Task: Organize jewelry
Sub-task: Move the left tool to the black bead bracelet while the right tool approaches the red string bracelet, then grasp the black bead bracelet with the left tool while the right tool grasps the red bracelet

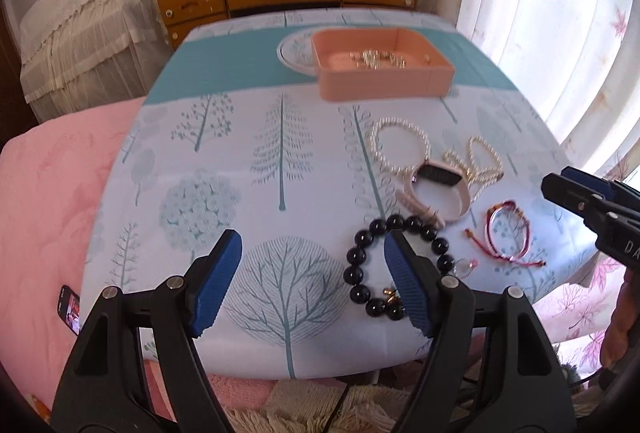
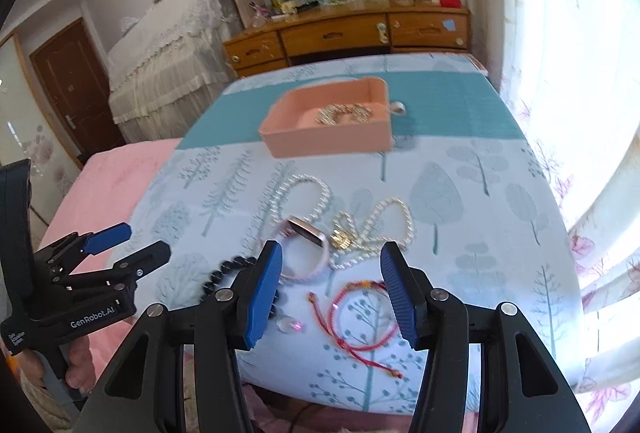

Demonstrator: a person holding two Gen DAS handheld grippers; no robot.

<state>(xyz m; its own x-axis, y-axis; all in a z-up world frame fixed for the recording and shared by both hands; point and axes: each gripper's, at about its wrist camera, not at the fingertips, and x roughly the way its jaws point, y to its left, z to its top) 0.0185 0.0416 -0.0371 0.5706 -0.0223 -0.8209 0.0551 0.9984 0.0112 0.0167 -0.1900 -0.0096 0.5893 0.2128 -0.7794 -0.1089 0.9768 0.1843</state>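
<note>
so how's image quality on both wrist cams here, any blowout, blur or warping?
Left wrist: curtain at right blown out by backlight, pink box slightly smeared, black bead bracelet fairly sharp, fisheye bends the table edge. Right wrist: window side clipped to white, pearl strands and the box blurred by motion, black vignette in the corners.

Both grippers same build: left gripper (image 1: 312, 281) & right gripper (image 2: 330, 291) have black plastic arms w/ triangular cut-outs, round silver screws at pivots, blue ribbed pads (image 2: 262, 297) on fingers. Left unit's side, seen from right cam, has white "GenRobot.AI" lettering plus small label, dark handle, grey trigger.
</note>
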